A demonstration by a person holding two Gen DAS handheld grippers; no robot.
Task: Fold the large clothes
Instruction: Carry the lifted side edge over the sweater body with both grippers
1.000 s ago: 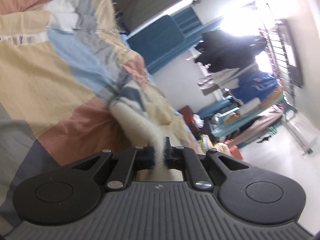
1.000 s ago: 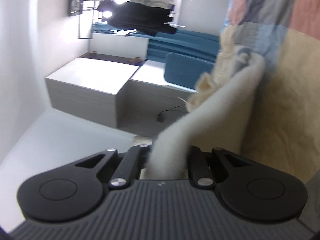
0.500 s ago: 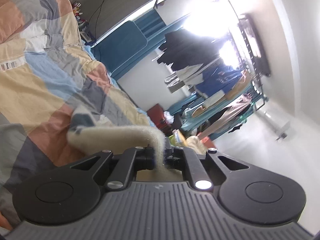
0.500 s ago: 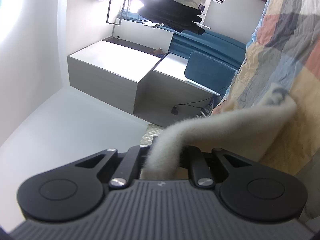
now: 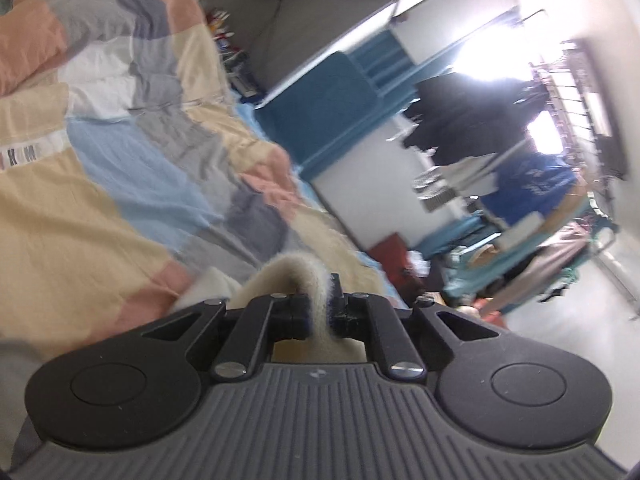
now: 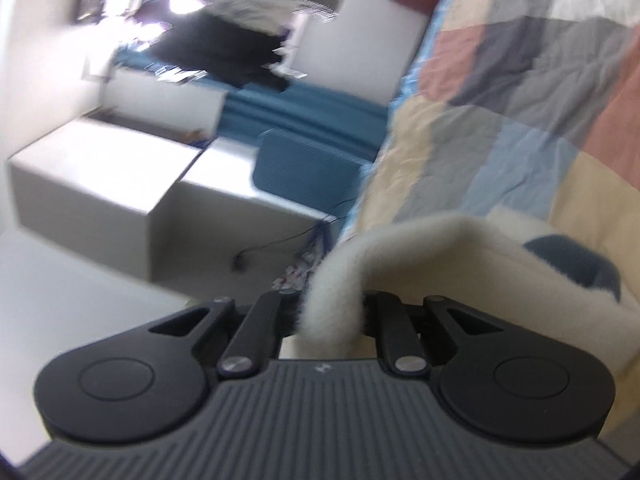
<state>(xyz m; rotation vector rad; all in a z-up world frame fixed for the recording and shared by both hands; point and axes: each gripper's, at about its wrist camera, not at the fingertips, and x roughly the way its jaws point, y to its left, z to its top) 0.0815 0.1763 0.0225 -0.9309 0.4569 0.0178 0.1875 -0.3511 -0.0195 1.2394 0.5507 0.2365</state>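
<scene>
Both grippers stayed clamped on our fuzzy cream garment: left gripper and right gripper. We saw it bunch closer to them than before, over the patchwork quilt.

Only legible text I've got: a white label strip on the patchwork duvet, left wrist view, shows letters like "K M". White print on the hanging blue shirt is too blurred to read.

Cream fleece garment, blue patch, draped over bedspread.
</scene>
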